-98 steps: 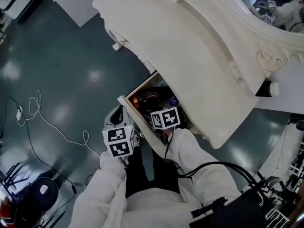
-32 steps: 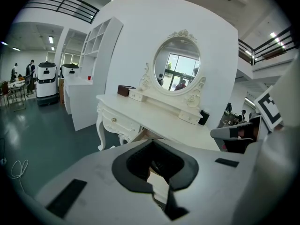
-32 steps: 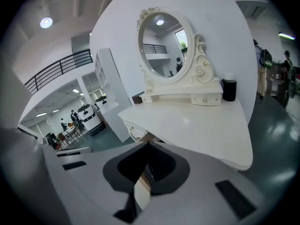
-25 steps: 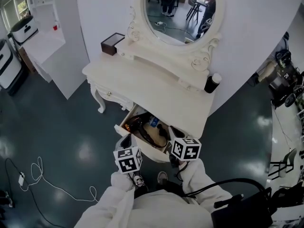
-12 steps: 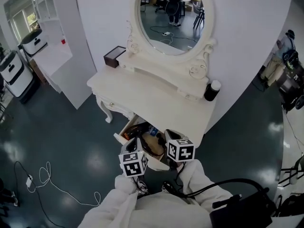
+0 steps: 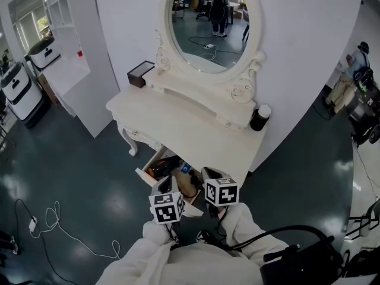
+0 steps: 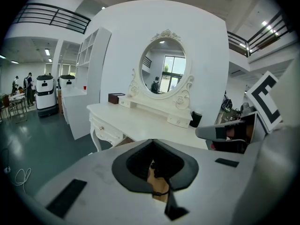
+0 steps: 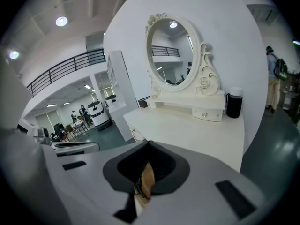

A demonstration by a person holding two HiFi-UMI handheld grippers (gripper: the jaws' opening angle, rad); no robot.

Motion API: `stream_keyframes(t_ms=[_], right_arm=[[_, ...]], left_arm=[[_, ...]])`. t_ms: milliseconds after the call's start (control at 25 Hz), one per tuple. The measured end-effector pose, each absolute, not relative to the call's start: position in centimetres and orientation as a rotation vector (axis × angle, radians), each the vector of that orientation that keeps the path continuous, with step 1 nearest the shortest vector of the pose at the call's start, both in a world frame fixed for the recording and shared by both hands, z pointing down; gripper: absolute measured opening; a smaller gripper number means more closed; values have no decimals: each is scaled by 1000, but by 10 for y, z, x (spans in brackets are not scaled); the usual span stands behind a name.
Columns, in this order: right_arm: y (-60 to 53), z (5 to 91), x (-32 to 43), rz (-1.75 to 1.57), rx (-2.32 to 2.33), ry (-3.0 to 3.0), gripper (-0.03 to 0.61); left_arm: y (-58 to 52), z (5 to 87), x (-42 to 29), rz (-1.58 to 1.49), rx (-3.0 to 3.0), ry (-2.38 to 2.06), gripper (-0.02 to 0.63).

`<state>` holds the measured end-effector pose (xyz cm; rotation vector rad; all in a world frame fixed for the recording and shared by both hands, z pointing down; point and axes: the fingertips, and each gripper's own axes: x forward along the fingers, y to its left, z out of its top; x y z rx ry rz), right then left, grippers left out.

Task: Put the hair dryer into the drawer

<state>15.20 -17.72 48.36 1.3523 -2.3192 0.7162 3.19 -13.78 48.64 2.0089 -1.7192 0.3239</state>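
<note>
The drawer [image 6: 145,165] of the white vanity table [image 6: 190,123] stands pulled out. The dark hair dryer [image 6: 162,168] lies inside it with its cord. My left gripper [image 6: 164,186] hovers over the drawer's front edge, shut and holding nothing. My right gripper [image 6: 209,174] is beside it, over the drawer's right end, also shut and empty. In the left gripper view the left gripper [image 7: 152,141] has its jaws meeting, with drawer wood and black cord [image 7: 158,169] seen below them. The right gripper view shows the right gripper [image 8: 147,142] closed the same way, above a strip of wood [image 8: 146,179].
An oval mirror [image 6: 207,22] tops the vanity. A black bottle with a white cap [image 6: 258,117] stands at its right end, a dark box [image 6: 140,73] at its left. A white cable [image 6: 52,219] lies on the floor at left, near a white shelf unit [image 6: 65,64].
Both grippers have drawn back from the drawer and risen a little, the left one shifting right. The head view has swung up to take in the whole mirror. The drawer stays open.
</note>
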Motion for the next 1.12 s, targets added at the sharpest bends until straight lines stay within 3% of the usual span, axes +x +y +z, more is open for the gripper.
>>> stream_keyframes(t_ms=[1120], right_arm=[[-180,484,138,725,1337,-2305,61]], left_arm=[[-142,483,14,323,2004,-1739,-5]])
